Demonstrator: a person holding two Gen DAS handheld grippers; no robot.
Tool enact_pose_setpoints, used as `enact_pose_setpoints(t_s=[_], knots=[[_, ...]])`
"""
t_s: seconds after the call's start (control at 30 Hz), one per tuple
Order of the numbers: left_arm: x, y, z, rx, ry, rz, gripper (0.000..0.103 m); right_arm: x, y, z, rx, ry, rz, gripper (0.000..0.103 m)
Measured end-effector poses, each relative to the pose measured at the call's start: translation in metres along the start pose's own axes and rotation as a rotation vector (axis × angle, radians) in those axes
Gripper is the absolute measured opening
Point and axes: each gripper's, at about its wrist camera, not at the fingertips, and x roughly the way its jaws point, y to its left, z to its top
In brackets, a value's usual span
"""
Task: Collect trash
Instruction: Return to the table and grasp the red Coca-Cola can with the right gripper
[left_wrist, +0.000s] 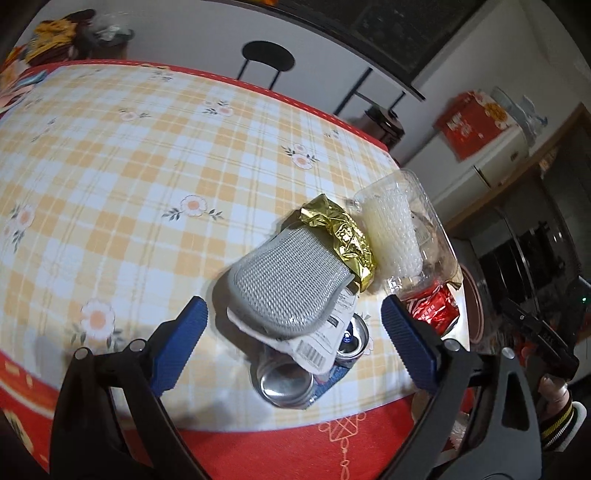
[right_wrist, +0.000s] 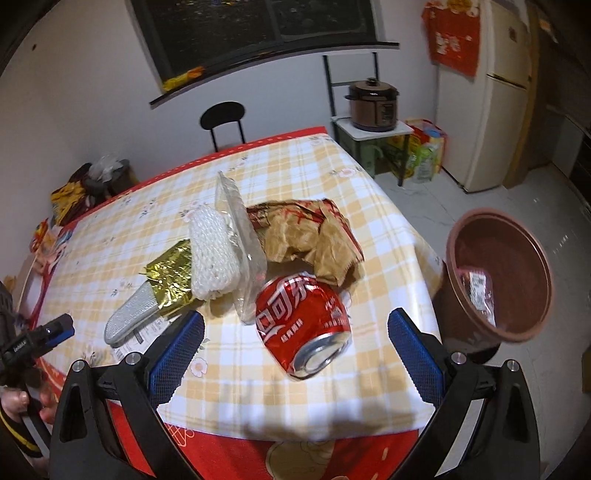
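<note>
Two blue ribbed pads of the left gripper stand wide apart, holding nothing, framing a grey mesh sponge that lies on a white barcoded label. Beneath these rests a crushed silver can; behind the sponge, crinkled gold foil, a bubble-textured white cup and a clear plastic shell sit on the checked floral tablecloth.

In the right wrist view, the right gripper is likewise spread and empty, its pads flanking a dented red cola can lying on its side near the table edge. Behind it lies a crumpled brown paper bag. A round brown bin stands beside the table, one wrapper inside.
</note>
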Motion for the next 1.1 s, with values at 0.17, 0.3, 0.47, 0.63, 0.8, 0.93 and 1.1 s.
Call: enact_pose_setpoints(t_s=[0.17,0.3,0.47,0.63,0.8,0.93,1.1], knots=[[0.019,-0.002,0.008,0.054,0.052,-0.013,0.092,0.014,-0.009,-0.010,-0.009,0.029,-0.074,0.098],[0.027,-0.005,0.009,0.074,0.064,-0.015,0.092,0.033,-0.019,-0.015,-0.017,0.068,-0.091,0.098],[0.022,-0.007,0.005,0.059,0.052,-0.003,0.091,0.064,-0.032,-0.014,-0.009,0.123,-0.058,0.098],[0.020,0.002,0.000,0.005,0.058,0.039,0.091,0.086,-0.030,-0.017,-0.017,0.165,0.000,0.095],[0.017,-0.002,-0.005,-0.004,0.049,0.056,0.089,0.106,-0.028,-0.020,-0.025,0.225,0.021,0.079],[0.022,-0.006,-0.010,-0.002,0.067,0.063,0.089,0.110,-0.025,-0.024,-0.029,0.239,0.024,0.075],[0.026,-0.009,-0.014,0.006,0.082,0.054,0.089,0.112,-0.016,-0.031,-0.055,0.245,0.006,0.069]])
